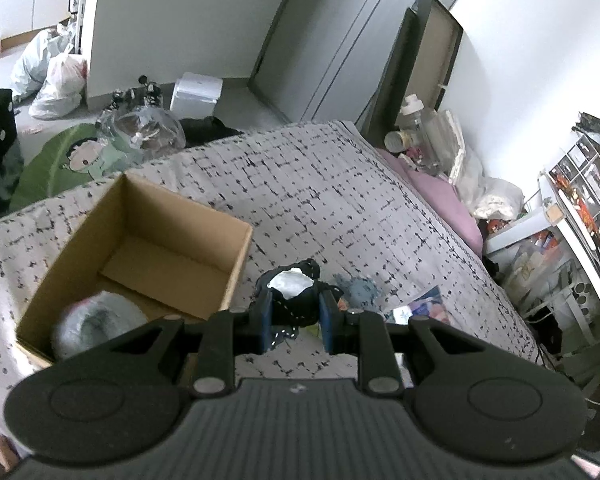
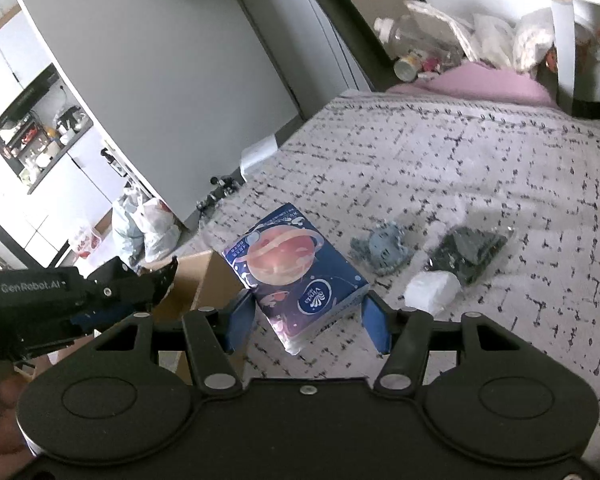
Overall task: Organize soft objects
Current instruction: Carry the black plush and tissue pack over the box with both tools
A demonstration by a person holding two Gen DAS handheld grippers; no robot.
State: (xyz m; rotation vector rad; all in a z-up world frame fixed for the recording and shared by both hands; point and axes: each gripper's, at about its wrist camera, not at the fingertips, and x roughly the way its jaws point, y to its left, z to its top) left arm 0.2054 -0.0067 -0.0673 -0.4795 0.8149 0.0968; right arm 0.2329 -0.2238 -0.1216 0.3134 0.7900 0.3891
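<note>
An open cardboard box (image 1: 80, 276) sits on the patterned bed cover (image 1: 320, 184) and holds a grey wrapped soft ball (image 1: 96, 326). My left gripper (image 1: 296, 320) has its jaws on both sides of a black bag with white stuffing (image 1: 290, 286), which also shows lying on the cover in the right wrist view (image 2: 466, 252). My right gripper (image 2: 310, 322) is shut on a blue tissue pack with a planet print (image 2: 292, 272), held above the bed. A small blue-grey plush (image 2: 384, 246) lies between pack and bag.
A pink pillow (image 2: 488, 82), a bottle and plastic bags lie at the bed's head. A cluttered white desk (image 1: 580, 220) stands to the right. Plastic bags (image 1: 56, 76) and a green cushion (image 1: 60, 160) lie on the floor beyond the box.
</note>
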